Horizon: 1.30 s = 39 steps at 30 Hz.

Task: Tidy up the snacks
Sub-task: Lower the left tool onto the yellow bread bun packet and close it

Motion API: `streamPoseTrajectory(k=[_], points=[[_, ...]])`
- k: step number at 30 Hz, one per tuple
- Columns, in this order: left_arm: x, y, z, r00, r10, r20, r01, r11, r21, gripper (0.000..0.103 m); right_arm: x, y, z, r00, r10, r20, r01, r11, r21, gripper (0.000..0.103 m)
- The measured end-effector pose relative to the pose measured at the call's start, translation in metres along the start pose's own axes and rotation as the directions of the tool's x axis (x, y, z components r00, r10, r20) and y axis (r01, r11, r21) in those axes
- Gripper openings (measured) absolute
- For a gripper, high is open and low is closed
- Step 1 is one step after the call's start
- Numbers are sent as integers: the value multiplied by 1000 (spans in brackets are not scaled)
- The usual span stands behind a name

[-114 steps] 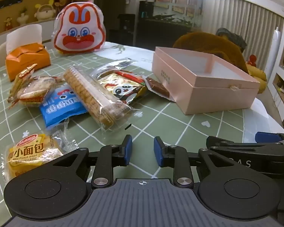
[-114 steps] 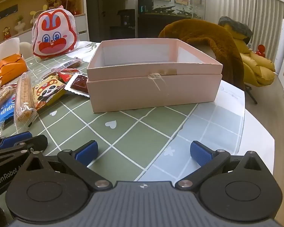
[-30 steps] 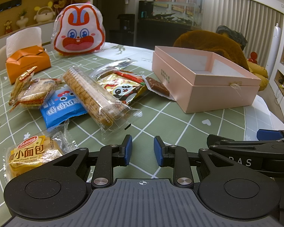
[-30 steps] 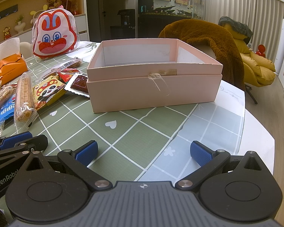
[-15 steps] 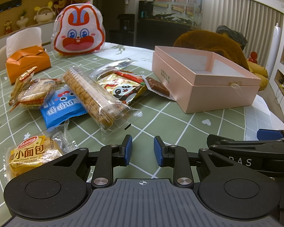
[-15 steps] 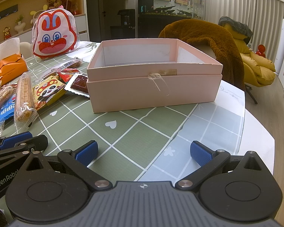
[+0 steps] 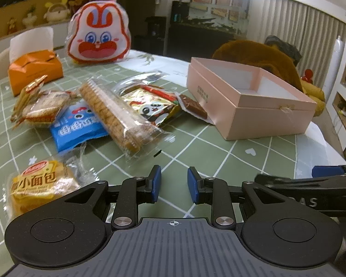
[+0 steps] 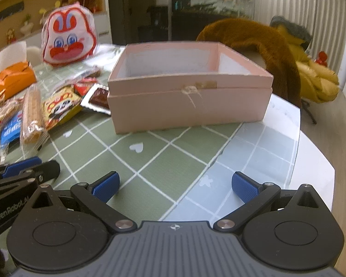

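Pink card forms the open, empty box (image 8: 189,106) set on the green checked tablecloth (image 8: 154,161), with the wrapped snacks, among them the long biscuit sleeve (image 7: 117,113) and the panda packet (image 7: 150,108), heaped just beside its left wall. No snack is yet boxed: the left gripper (image 7: 174,184) is shown narrowly parted and empty, the right gripper (image 8: 175,184) spread wide and empty, so the next move is judged to call for a reach to the nearest packet. A fur-draped chair (image 8: 260,43) and shelving are seen beyond the table.
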<state>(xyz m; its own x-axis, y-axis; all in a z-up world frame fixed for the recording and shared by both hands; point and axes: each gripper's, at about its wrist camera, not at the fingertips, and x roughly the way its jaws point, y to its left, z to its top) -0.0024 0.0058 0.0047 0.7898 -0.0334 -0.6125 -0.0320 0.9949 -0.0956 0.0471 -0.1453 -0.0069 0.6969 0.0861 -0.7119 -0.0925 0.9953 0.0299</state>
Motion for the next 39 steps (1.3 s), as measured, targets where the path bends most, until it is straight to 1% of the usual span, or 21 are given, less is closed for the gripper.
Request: streamPoseTrajectory(k=[2,4,6,8,11,13,15,16,17,18,19,21,23,26,28,30,32,34,36,38,39], points=[[-4,8,10,999,-19,-45,17,998,-53,29,-1,-1,6,998,16,-68,-17,1000,-15,103],[-10,19,23,997,-34,-65,27,994,-103,29,1,-3,10,994,26,-104,-30,999,-30,103],[-18,32,39,997,-15,-75,5,991,-132,29,3,-3,12,991,27,-127,-32,999,-36,103],[-27,48,51,998,4,-62,-14,986,-166,29,5,-2,17,986,35,-161,-44,998,-48,103],[-39,81,60,998,49,-42,-58,969,-242,29,9,1,27,971,74,-226,-99,990,-99,103],[-43,105,59,993,103,-60,-117,943,-310,29,9,4,33,964,91,-252,-120,987,-104,103],[-45,131,53,987,131,-90,-156,905,-396,29,5,9,40,968,98,-232,-124,988,-97,103],[-46,142,48,986,128,-108,-163,885,-436,29,2,12,43,970,104,-221,-129,987,-99,103],[-47,150,44,986,113,-125,-159,873,-462,29,-1,17,46,970,117,-211,-142,984,-112,103],[-46,154,39,985,91,-147,-151,867,-475,29,-2,22,49,971,124,-205,-153,980,-130,103],[-47,155,36,984,78,-163,-147,868,-474,29,-4,27,51,972,126,-199,-158,976,-150,103],[-50,151,31,984,73,-164,-140,883,-449,29,-8,38,53,974,123,-191,-160,968,-192,103],[-50,145,31,984,63,-168,-131,893,-432,29,-10,51,54,970,139,-201,-184,956,-226,103],[-49,137,29,982,49,-183,-125,894,-431,29,-12,68,54,960,170,-220,-226,940,-257,103],[-48,132,30,980,50,-190,-127,898,-421,29,-12,77,52,953,199,-229,-256,932,-258,103],[-46,129,31,980,52,-190,-129,899,-419,29,-16,82,50,941,232,-245,-293,923,-251,103],[-46,128,30,981,39,-191,-118,900,-420,29,-14,90,48,937,234,-261,-302,917,-262,103],[-46,127,30,981,14,-193,-95,903,-418,29,-13,97,44,938,225,-265,-297,913,-278,103],[-46,124,29,981,-6,-193,-73,914,-399,29,-10,105,43,942,205,-266,-282,912,-298,103],[-50,118,31,982,-8,-186,-57,937,-344,29,-5,110,44,945,182,-272,-264,915,-305,102],[-54,114,32,985,-1,-175,-53,952,-301,29,-3,111,45,945,173,-277,-256,919,-301,101]])
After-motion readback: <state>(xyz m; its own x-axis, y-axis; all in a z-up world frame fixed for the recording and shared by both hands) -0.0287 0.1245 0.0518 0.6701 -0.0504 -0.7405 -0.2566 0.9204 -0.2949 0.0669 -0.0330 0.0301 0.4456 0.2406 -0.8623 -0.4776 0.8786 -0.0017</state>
